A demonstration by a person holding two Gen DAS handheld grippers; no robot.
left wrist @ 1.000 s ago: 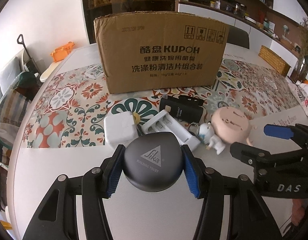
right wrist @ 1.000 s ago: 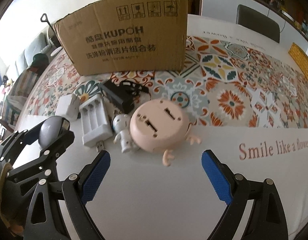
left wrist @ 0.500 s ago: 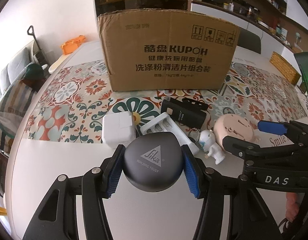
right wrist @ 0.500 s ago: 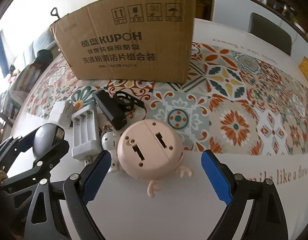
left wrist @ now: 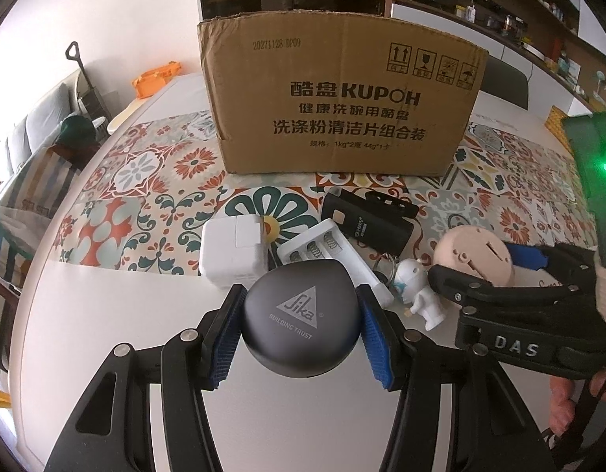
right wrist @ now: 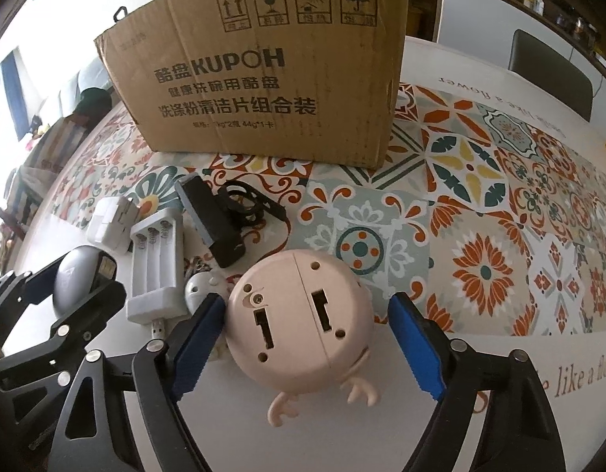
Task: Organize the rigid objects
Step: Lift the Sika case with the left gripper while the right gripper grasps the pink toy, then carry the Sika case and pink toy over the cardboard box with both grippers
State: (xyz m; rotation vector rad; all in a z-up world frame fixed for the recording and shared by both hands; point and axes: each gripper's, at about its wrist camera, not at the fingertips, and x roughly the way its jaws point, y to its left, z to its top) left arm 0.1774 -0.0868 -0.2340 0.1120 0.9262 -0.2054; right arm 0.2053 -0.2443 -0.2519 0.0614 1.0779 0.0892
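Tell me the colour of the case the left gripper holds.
Dark grey case, clearest in the left wrist view.

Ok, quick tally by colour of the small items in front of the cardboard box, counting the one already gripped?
White: 3 (power adapter, battery charger, small robot figurine)
Black: 2 (Sika case in the left gripper, black device)
Pink: 1 (round pink toy between the open right gripper pads)
Total: 6
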